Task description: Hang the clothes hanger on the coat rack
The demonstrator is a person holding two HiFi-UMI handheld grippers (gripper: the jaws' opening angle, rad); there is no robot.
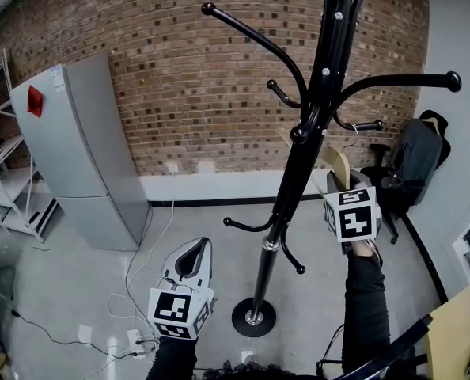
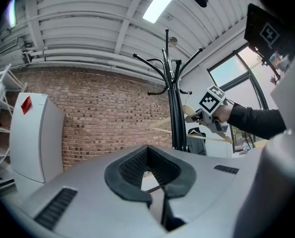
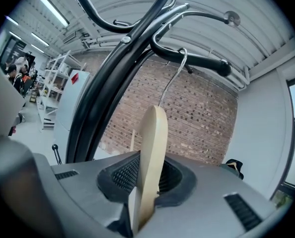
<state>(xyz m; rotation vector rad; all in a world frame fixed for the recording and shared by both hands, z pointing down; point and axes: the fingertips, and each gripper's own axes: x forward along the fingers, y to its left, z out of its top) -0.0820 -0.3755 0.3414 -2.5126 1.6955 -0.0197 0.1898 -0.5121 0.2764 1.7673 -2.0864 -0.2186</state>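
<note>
My left hand-held gripper (image 2: pixel 148 175) hangs clenched and empty, my right hand-held gripper (image 3: pixel 146 185) grasps the wooden hanger (image 3: pixel 152 143), whose wire hook (image 3: pixel 180 63) seems already over an arm (image 3: pixel 207 63) of the coat rack (image 1: pixel 314 117), so I judge only letting go remains; the red tag (image 1: pixel 34 101) on the far grey cabinet (image 1: pixel 81 157) shows no readable writing.

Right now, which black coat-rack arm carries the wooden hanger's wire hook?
The short black ball-tipped arm right of the black pole, below the long right arm; the wooden hanger's wire hook loops over it.

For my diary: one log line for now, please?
right gripper: shut on hanger | hook: over rack arm | left gripper: shut, empty
</note>
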